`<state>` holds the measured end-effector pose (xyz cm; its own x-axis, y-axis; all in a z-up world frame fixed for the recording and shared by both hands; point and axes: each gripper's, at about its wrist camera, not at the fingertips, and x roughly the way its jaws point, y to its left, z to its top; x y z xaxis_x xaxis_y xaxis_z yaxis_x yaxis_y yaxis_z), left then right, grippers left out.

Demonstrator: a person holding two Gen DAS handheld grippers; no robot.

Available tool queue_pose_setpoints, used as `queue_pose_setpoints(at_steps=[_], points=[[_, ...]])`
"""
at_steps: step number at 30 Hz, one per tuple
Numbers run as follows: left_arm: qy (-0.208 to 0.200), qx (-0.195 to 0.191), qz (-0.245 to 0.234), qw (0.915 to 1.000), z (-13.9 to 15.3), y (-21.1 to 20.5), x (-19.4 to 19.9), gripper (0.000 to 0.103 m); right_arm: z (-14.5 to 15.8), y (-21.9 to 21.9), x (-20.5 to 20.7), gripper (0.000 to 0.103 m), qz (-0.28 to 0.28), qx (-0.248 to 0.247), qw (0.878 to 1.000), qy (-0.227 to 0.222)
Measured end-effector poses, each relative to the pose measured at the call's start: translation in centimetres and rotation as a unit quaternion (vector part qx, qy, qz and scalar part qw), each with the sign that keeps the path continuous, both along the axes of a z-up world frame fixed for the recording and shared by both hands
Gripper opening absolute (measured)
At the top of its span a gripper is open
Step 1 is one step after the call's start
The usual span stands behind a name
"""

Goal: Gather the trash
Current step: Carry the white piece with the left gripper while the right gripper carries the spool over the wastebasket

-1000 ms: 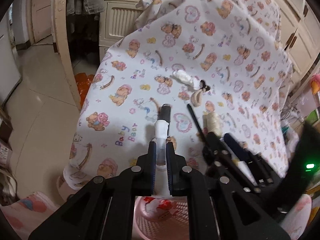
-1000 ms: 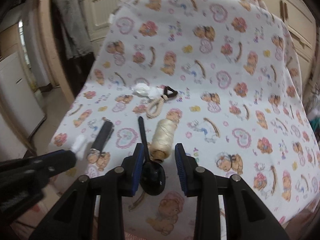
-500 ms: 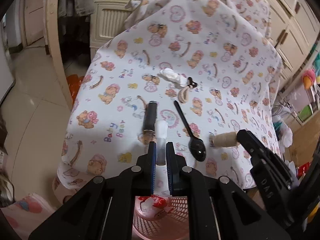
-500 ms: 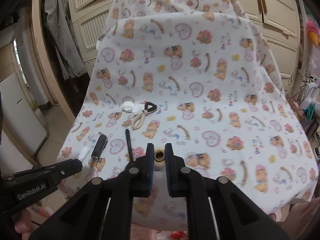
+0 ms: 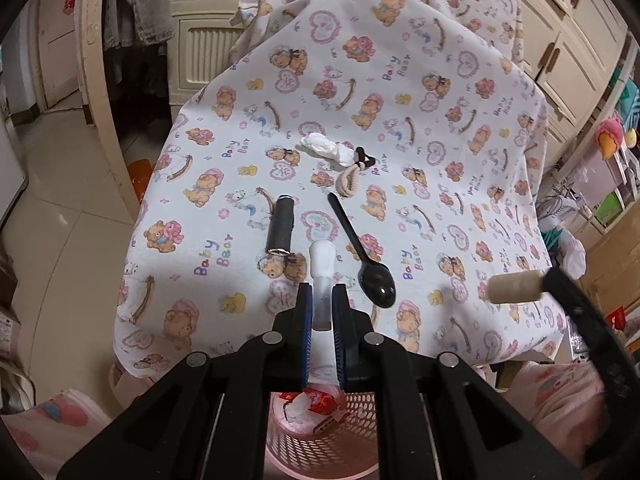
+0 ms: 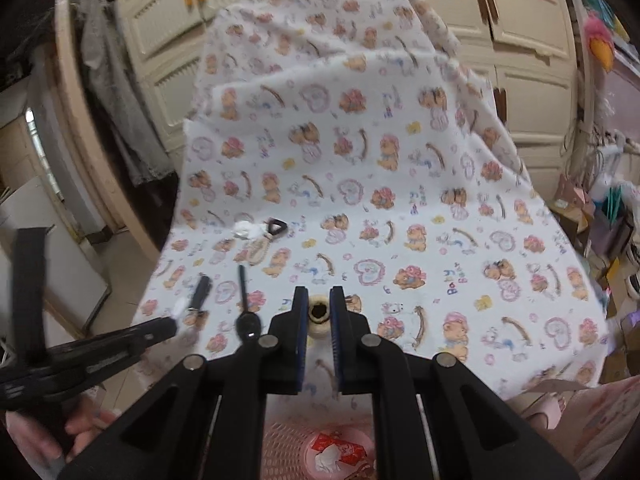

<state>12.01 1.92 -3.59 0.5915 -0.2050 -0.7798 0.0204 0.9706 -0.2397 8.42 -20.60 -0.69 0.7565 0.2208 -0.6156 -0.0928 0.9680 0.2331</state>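
Note:
My left gripper [image 5: 322, 294] is shut on a small clear tube with a white cap [image 5: 322, 258], held over the table's near edge. My right gripper [image 6: 319, 314] is shut on a cream thread spool [image 6: 319, 312], lifted clear of the cloth. From the left wrist view the spool [image 5: 514, 287] hangs at the right. A pink perforated basket [image 5: 304, 452] with wrappers inside sits below both grippers. A black spoon [image 5: 362, 256], a black tube [image 5: 281, 226], a white tissue wad [image 5: 326, 146] and a beige cord loop [image 5: 350, 178] lie on the bear-print cloth [image 5: 440, 120].
Cream cupboards [image 6: 520, 40] stand behind the table. A curved wooden post [image 5: 100, 100] and hanging clothes are at the left, with tiled floor [image 5: 60, 200] beside it. Boxes, cables and soft toys [image 5: 612, 140] crowd the right side. A hand [image 6: 80, 424] holds the left gripper.
The right gripper shut on the thread spool, lifted it off the cloth and drew back toward the near edge. The left gripper kept its grip on the white-capped tube.

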Motion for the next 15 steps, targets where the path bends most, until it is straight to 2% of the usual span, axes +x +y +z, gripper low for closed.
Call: queue_pose_setpoints(at_steps=[4, 8, 12, 15], points=[[-0.004, 0.012, -0.011, 0.9999, 0.2, -0.6, -0.9, 0.009, 2.5, 0.1, -2.5, 0.010, 0.015, -0.009, 0.999, -0.031], [-0.016, 0.027, -0.029, 0.9991, 0.7, -1.6, -2.3, 0.009, 4.6, -0.3, -5.0, 0.010, 0.004, -0.001, 0.999, -0.054], [-0.009, 0.006, -0.053, 0.9985, 0.9, -2.1, -3.9, 0.009, 5.1, -0.4, -6.5, 0.010, 0.011, 0.006, 0.998, -0.057], [-0.003, 0.011, -0.063, 0.9979, 0.8, -2.4, -5.0, 0.009, 4.6, 0.0, -7.4, 0.010, 0.021, 0.005, 0.999, -0.049]])
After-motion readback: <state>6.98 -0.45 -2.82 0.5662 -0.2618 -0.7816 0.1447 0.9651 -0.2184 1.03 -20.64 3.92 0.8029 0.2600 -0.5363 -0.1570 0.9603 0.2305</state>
